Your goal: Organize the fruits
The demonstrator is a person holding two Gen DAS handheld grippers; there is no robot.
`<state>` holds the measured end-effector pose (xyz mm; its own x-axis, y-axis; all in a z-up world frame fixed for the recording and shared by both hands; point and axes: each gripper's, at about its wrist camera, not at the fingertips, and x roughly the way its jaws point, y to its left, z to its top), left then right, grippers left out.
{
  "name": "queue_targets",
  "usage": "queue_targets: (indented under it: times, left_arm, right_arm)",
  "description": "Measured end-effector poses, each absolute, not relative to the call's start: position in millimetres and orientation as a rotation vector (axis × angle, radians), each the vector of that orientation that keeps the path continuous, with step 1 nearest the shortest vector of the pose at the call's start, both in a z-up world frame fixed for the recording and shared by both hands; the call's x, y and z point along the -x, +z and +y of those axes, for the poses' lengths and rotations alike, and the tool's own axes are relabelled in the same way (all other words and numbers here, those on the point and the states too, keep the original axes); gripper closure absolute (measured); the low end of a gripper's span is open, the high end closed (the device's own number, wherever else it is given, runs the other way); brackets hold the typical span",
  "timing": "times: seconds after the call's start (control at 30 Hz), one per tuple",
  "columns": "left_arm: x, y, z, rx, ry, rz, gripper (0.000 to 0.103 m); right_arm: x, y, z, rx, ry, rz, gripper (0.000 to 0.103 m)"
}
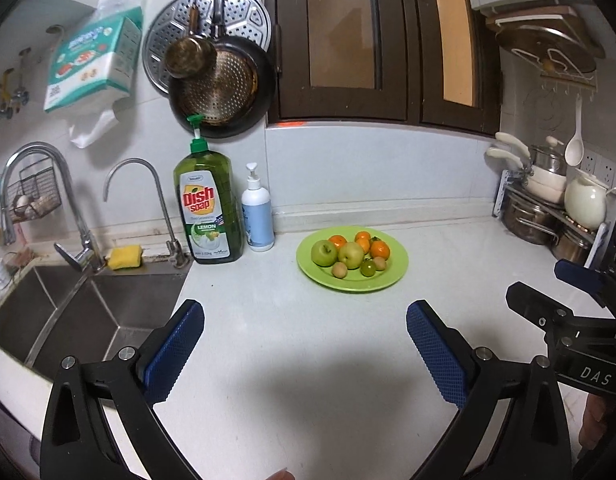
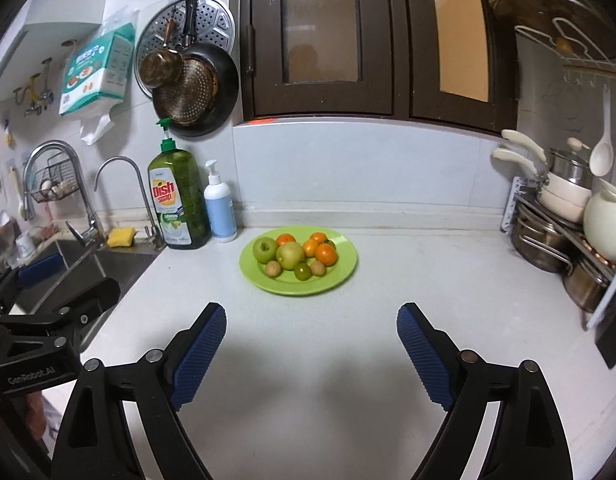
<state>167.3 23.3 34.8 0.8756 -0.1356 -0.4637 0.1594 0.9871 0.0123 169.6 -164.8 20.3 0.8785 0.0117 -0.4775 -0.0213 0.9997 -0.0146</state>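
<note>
Now | bottle label: "Dish soap", "LEMON" | left gripper, right gripper: jaws spread, nothing between

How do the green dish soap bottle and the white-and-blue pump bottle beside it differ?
The green dish soap bottle is taller and wider than the white-and-blue pump bottle. The soap bottle is translucent green with a green pump; the other is opaque with a white pump. Both stand upright against the back wall.
</note>
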Motion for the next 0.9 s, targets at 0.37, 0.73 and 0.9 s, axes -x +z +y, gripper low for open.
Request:
queue_targets:
  times: [0.37, 0.73, 0.9]
  left_arm:
    - [-107.0, 41.7, 14.3, -0.09, -0.137, 0.446, 0.0]
    - [-83.8, 44.4, 8.0, -0.099, -0.132, 0.43, 0.0]
    - [-77.4, 43.5, 5.1, -0.109, -0.13, 0.427, 0.0]
  right_arm:
    - [-110.8, 19.2, -178.4, 0.002, 0.018, 0.497, 0.014]
    - [-85.0, 18.8, -188.4, -0.011, 0.011, 0.489, 0.014]
    - [-80.2, 18.6, -193.6, -0.016, 0.009, 0.485, 0.014]
